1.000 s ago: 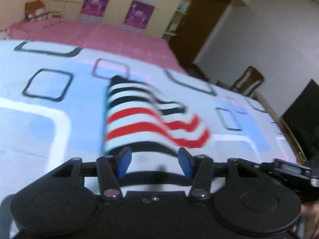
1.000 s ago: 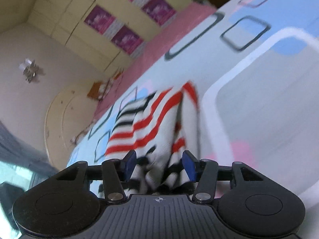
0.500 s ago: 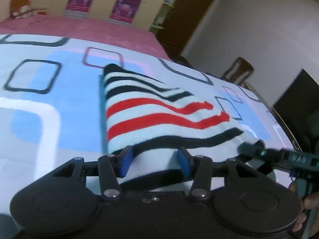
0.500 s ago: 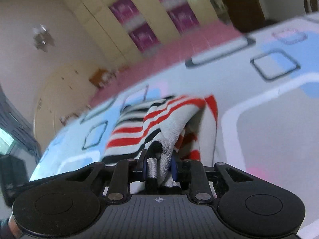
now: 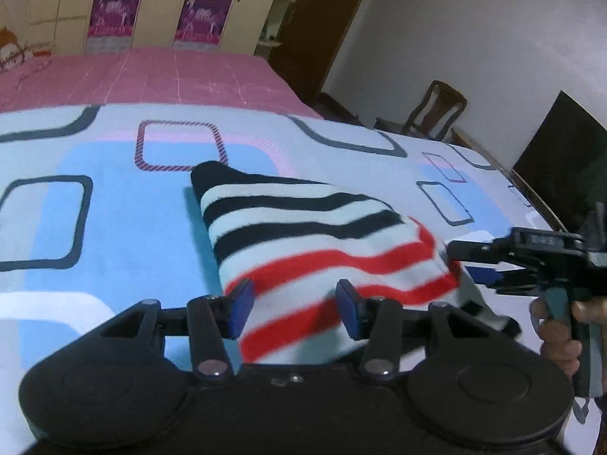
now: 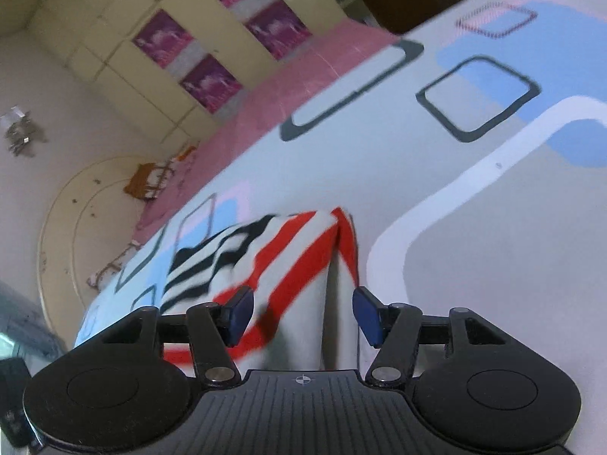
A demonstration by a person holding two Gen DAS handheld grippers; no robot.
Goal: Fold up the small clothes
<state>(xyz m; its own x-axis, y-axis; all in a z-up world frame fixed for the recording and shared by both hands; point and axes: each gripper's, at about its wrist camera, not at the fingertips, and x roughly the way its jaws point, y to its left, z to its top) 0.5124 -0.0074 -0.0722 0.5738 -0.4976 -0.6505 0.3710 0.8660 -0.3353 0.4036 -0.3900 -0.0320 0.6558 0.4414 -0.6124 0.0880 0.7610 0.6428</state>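
A small garment [image 5: 303, 227] with black, white and red stripes lies folded on the patterned bed sheet [image 5: 114, 227]. My left gripper [image 5: 294, 313] hovers over its near red-striped end, open, with the blue pads apart and the cloth below them. At the garment's right corner is my right gripper [image 5: 459, 259], held by a hand [image 5: 557, 341]. In the right wrist view the garment [image 6: 288, 250] runs between the jaws of the right gripper [image 6: 303, 314]. Those jaws are opening, and the pads stand clear of the cloth.
A pink bedcover [image 5: 151, 76] lies beyond the sheet, with a wardrobe [image 5: 159, 3] bearing purple panels behind it. A wooden chair [image 5: 436, 113] and a dark screen [image 5: 569, 159] stand past the bed's right edge.
The right gripper was shut on a fold of the garment half a second ago and has let it go. The garment has settled flat, and both grippers have shifted across the bed.
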